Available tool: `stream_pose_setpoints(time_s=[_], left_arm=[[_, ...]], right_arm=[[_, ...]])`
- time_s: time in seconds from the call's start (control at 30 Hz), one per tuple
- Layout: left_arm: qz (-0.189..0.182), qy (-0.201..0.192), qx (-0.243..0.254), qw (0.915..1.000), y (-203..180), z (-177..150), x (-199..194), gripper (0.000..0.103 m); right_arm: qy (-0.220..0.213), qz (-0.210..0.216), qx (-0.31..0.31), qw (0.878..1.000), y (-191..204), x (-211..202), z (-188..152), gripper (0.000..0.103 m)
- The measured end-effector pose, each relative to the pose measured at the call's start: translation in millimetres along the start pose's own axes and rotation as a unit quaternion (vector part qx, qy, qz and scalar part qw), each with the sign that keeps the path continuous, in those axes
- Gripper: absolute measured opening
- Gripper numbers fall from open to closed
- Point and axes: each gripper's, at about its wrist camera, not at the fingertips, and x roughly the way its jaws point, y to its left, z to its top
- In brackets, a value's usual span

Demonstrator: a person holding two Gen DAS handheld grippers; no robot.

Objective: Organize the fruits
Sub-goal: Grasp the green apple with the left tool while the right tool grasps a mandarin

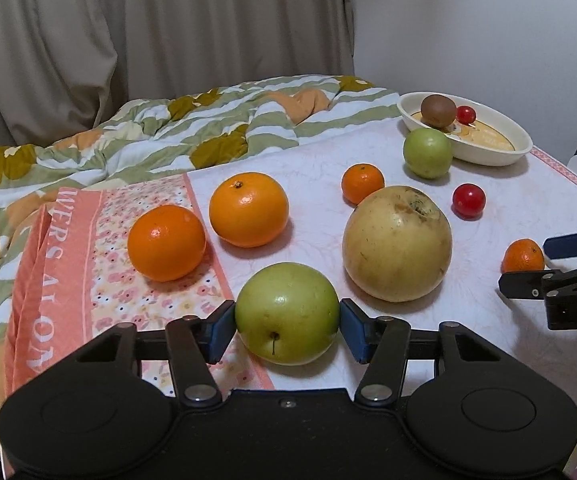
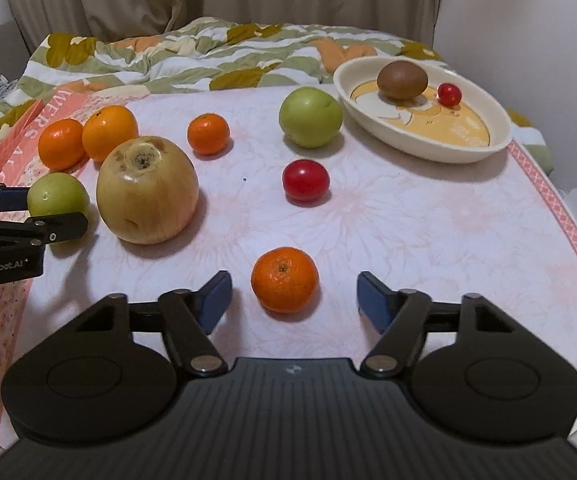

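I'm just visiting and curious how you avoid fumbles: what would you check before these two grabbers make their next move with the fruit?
1. Left gripper closed on the green apple: ok, both pads touch its sides.
2. Apple lifted off the tablecloth: cannot tell.
3. Right gripper lined up on the small mandarin: ok, the fruit sits between open jaws with gaps on both sides.
4. Dish has room: ok, only a kiwi and a cherry tomato inside.
5. Yellow pear clear of the held apple: ok, apart.
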Motion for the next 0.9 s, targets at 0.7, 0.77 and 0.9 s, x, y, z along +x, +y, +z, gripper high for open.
stream_pose_setpoints(time_s=[0.7, 0.77, 0.9], left_arm=[[0.018, 0.005, -0.021, 0.9996, 3.6, -8.4, -18.8, 0.06], [0.02, 0.002, -0.026, 0.9994, 5.7, -7.9, -24.4, 0.06], [0.021, -0.003, -0.032, 0.9992, 6.3, -4.6, -37.5, 0.06]], right_arm=[[-0.017, 0.011, -0.026, 0.999, 6.5, -4.3, 4.8, 0.051], [-0.019, 0.01, -0.025, 0.999, 6.2, -8.7, 7.1, 0.051], [-0.022, 0.006, -0.022, 0.999, 5.4, -20.5, 12.5, 0.051]])
